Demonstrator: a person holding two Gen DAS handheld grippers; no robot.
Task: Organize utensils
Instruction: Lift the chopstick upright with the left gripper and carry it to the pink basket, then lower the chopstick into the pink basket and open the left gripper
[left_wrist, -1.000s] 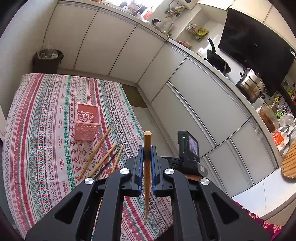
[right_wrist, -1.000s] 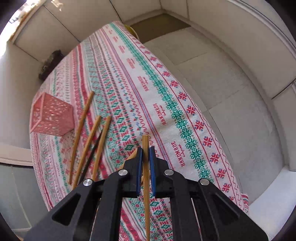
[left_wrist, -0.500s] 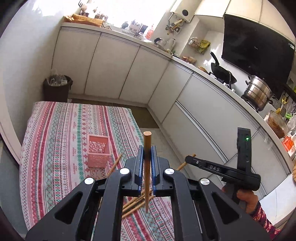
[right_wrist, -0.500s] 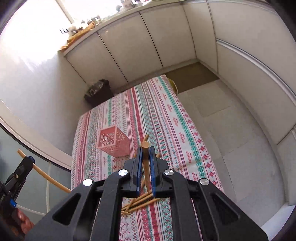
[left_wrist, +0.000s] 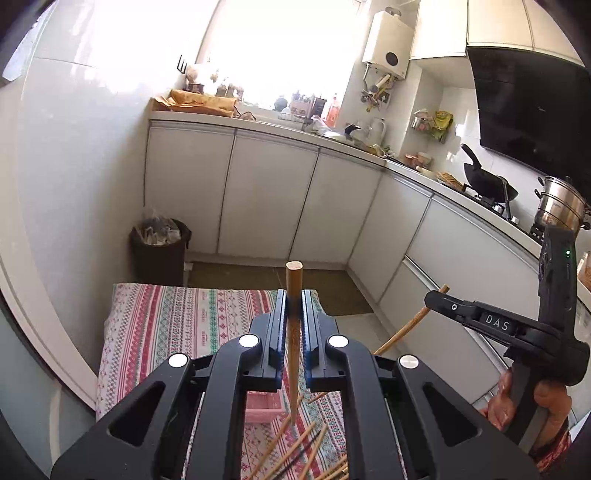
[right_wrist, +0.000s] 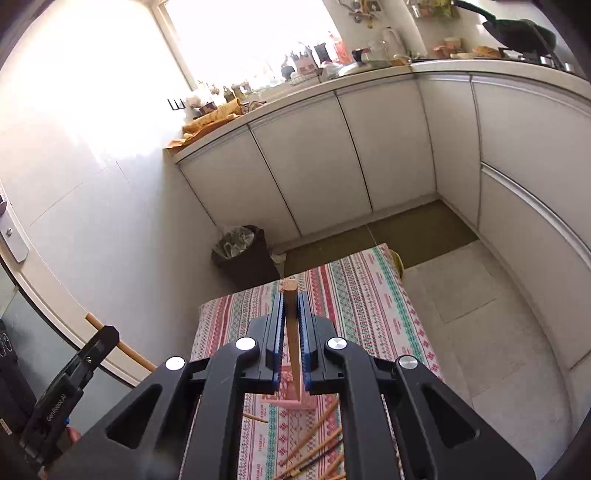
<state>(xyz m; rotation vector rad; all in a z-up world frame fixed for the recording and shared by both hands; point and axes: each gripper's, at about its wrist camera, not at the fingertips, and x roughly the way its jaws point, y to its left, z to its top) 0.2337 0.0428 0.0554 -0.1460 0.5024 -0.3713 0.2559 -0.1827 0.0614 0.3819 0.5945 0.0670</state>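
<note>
My left gripper (left_wrist: 294, 295) is shut on a wooden chopstick (left_wrist: 294, 332) and holds it high above the table. My right gripper (right_wrist: 291, 297) is shut on another wooden chopstick (right_wrist: 291, 339). The right gripper also shows in the left wrist view (left_wrist: 432, 295) with its chopstick (left_wrist: 406, 328). The left gripper shows in the right wrist view (right_wrist: 107, 332). A pink perforated basket (left_wrist: 263, 406) (right_wrist: 291, 400) stands on the patterned tablecloth (left_wrist: 166, 325) (right_wrist: 369, 306), mostly hidden behind the fingers. Several loose chopsticks (left_wrist: 295, 448) (right_wrist: 314, 443) lie on the cloth near it.
A dark waste bin (left_wrist: 159, 251) (right_wrist: 243, 254) stands on the floor beyond the table's far end. White kitchen cabinets (left_wrist: 266, 199) line the far wall and the right side. A wok (left_wrist: 484, 181) and a steel pot (left_wrist: 561, 214) sit on the counter.
Both grippers have risen high above the table and tilted up, each still holding its chopstick. The basket and loose chopsticks now sit low in view behind the fingers.
</note>
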